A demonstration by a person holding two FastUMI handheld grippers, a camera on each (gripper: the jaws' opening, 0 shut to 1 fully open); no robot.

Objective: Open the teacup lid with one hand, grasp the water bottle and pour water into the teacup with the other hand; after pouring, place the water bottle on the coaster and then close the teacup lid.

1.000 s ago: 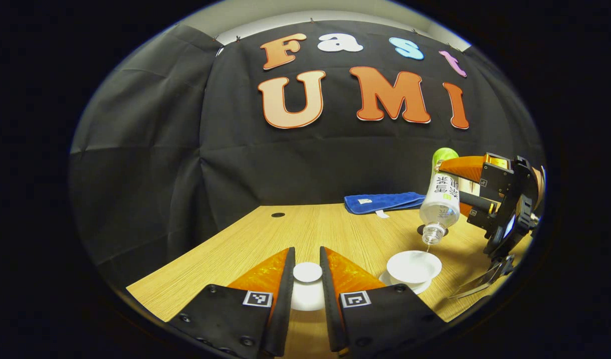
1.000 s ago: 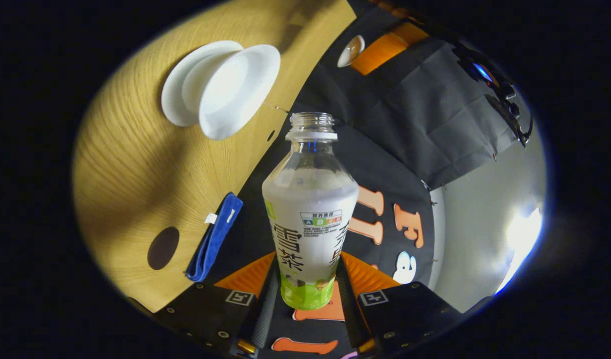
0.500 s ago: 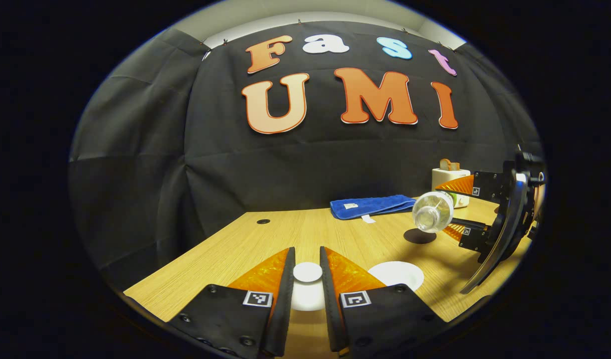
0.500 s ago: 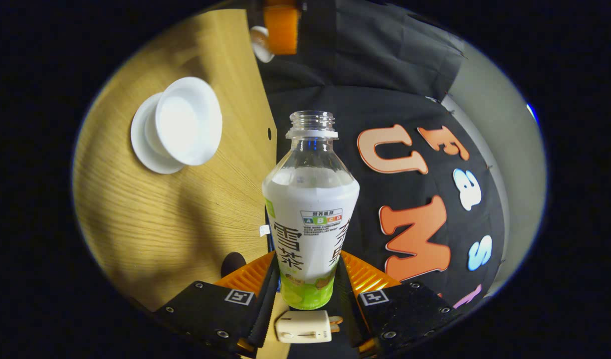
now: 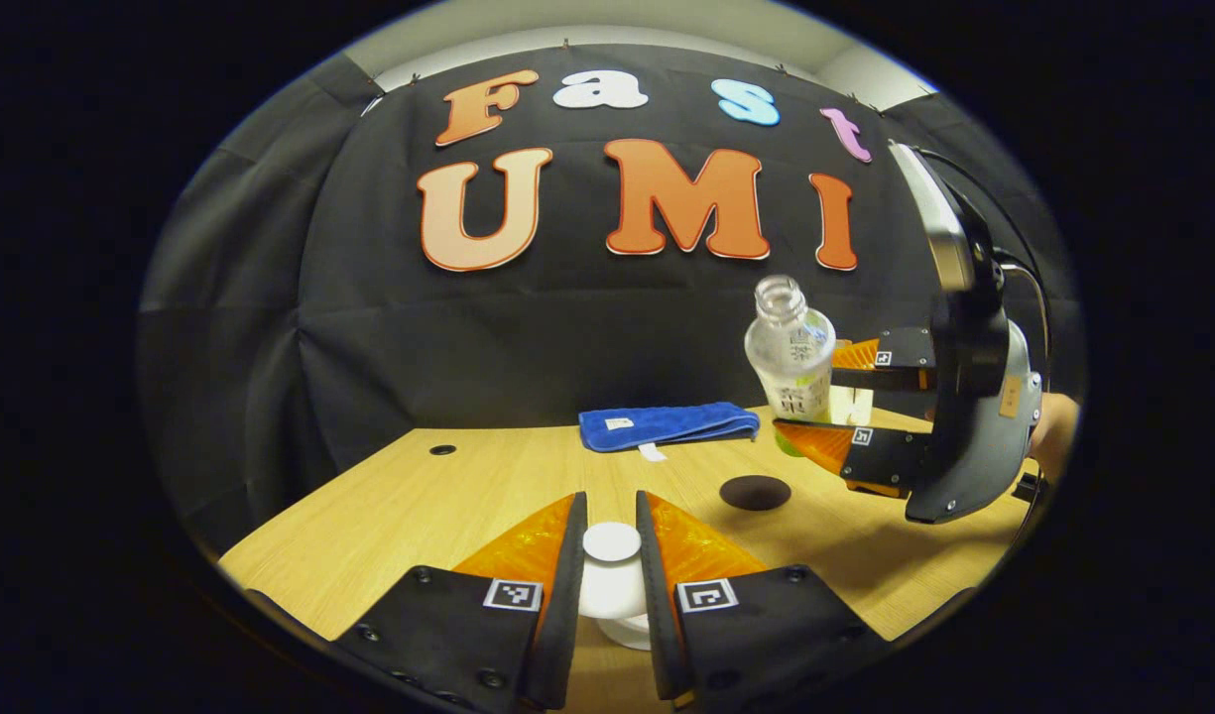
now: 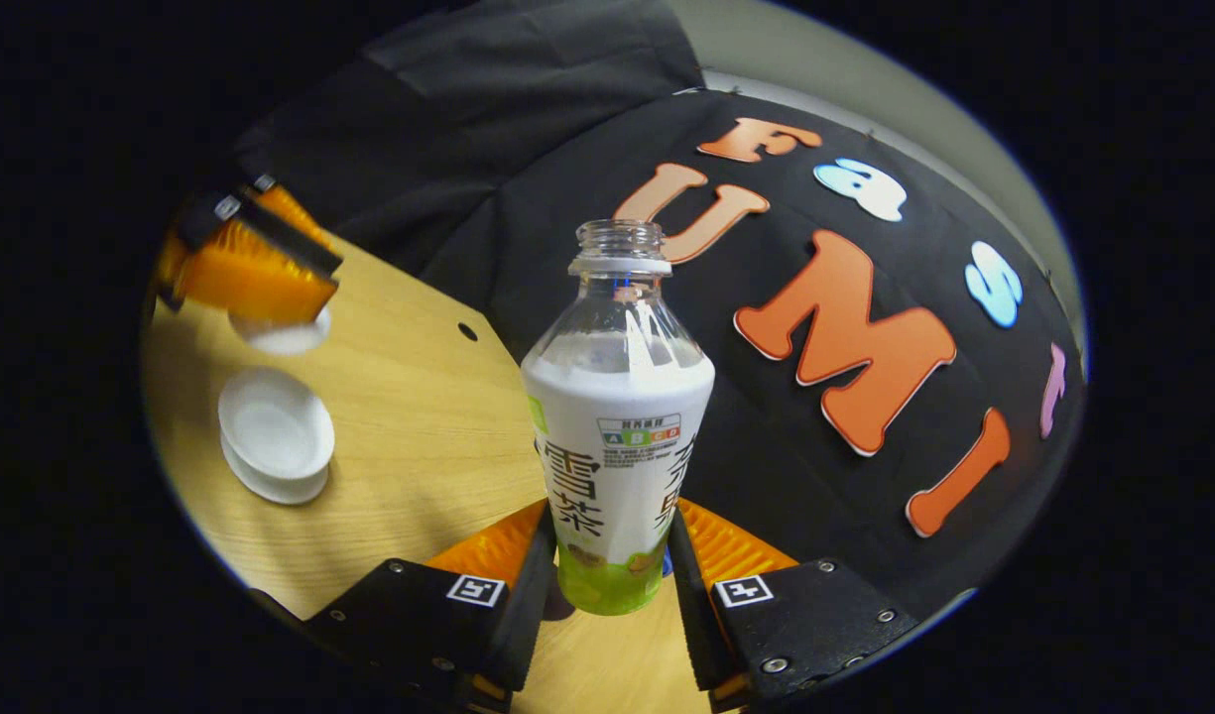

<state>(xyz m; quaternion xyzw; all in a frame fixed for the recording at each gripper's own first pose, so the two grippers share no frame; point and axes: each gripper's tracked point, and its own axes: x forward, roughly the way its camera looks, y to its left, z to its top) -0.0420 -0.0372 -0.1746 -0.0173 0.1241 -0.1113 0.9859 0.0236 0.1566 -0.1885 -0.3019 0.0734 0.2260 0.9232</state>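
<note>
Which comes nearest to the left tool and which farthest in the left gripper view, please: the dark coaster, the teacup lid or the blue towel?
1. Teacup lid: held between the left tool fingers, at its tip.
2. Dark coaster: on the table, ahead and to the right.
3. Blue towel: folded at the table's far edge, by the cloth wall.

A folded blue cloth [image 5: 667, 424] lies at the back of the wooden table [image 5: 448, 496], against the black backdrop.
</note>
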